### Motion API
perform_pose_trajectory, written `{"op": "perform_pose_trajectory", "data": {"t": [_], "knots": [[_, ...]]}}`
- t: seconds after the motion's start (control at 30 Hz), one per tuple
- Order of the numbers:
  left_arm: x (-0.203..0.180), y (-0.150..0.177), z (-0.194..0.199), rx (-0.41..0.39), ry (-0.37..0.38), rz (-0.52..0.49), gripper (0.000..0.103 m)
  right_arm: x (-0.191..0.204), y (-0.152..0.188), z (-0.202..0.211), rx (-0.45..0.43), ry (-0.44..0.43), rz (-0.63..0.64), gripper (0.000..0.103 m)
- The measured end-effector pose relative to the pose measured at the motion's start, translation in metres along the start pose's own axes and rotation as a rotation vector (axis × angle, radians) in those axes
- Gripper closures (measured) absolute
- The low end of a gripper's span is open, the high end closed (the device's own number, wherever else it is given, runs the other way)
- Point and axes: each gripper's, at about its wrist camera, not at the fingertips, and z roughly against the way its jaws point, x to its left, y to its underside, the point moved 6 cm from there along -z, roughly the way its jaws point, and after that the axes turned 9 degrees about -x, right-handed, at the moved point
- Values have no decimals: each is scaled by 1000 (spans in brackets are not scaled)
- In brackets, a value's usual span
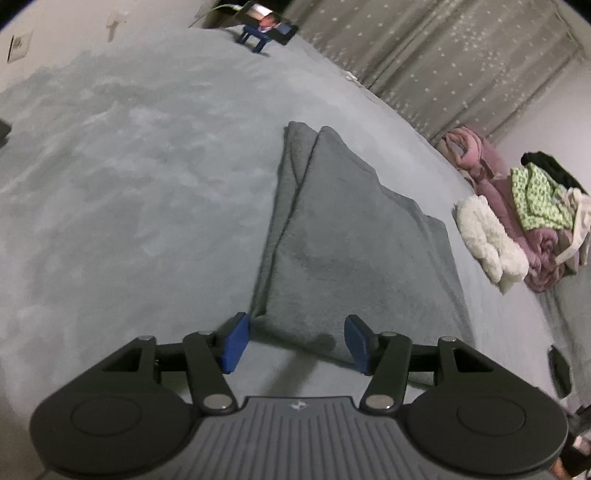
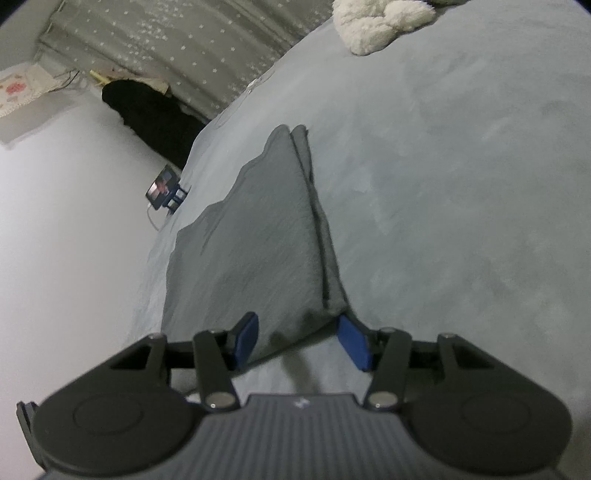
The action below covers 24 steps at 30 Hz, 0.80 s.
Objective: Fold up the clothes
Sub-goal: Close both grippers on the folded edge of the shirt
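Logo mark (image 1: pixel 296 405) on left gripper (image 1: pixel 296 341); no readable writing.

A folded towel (image 1: pixel 332 236) lies on the bed (image 1: pixel 129 177). A heap of clothes (image 1: pixel 517 214) sits to its right, a phone (image 1: pixel 271 24) far behind.

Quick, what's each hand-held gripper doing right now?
Left hand-held gripper: open, holding nothing, at a near corner of the folded grey towel.
Right hand-held gripper: open, straddling another corner.
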Motion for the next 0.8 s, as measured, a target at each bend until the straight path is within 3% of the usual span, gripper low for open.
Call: {"op": "perform_pose_trajectory", "data": {"t": [0.47, 0.63, 0.8], "knots": [[2, -2, -9, -41, 25, 9, 49, -2, -1, -10, -31, -9, 6, 57], [5, -5, -12, -57, 41, 47, 50, -4, -1, -11, -46, -22, -7, 62], [-3, -3, -15, -77, 23, -12, 50, -4, 0, -14, -54, -32, -39, 65]]}}
